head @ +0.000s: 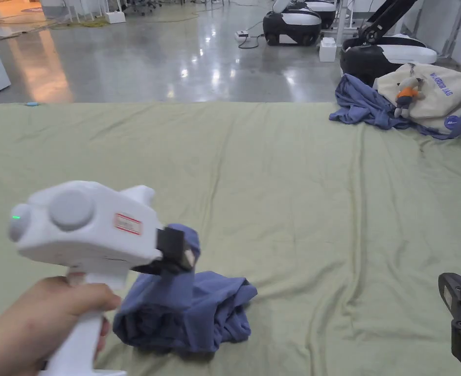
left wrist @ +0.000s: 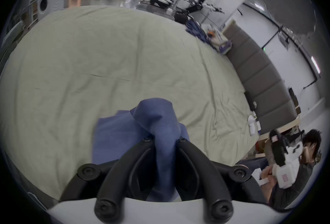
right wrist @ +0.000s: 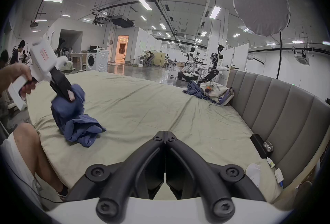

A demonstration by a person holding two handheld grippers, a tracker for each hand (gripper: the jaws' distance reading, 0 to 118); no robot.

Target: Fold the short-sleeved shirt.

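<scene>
Two handheld grippers over a bed spread with a pale green sheet (head: 283,196).

Left gripper (head: 178,254): white pistol-grip body, held in the person's left hand (head: 34,323), fingers wrapped round the handle low at the near left of the bed. The body is raised above the sheet and its black jaws point forward and slightly down. Both jaws are pinched on a bunch of cloth, which runs up between them in the left gripper view.

Short-sleeved shirt (head: 195,313): blue, crumpled. One part is lifted into a peak at the left gripper; the rest lies heaped on the sheet just below, near the bed's front edge.

Right gripper (right wrist: 165,135): jaws closed tip to tip with nothing between them, held low at the near right, well apart from the shirt. The hand holding it is blurred in the left gripper view, so its grip is hard to make out.

Far right corner: a second blue garment (head: 361,105) beside a cream tote bag (head: 440,95), with a small plush toy (head: 406,96) resting against the bag.
</scene>
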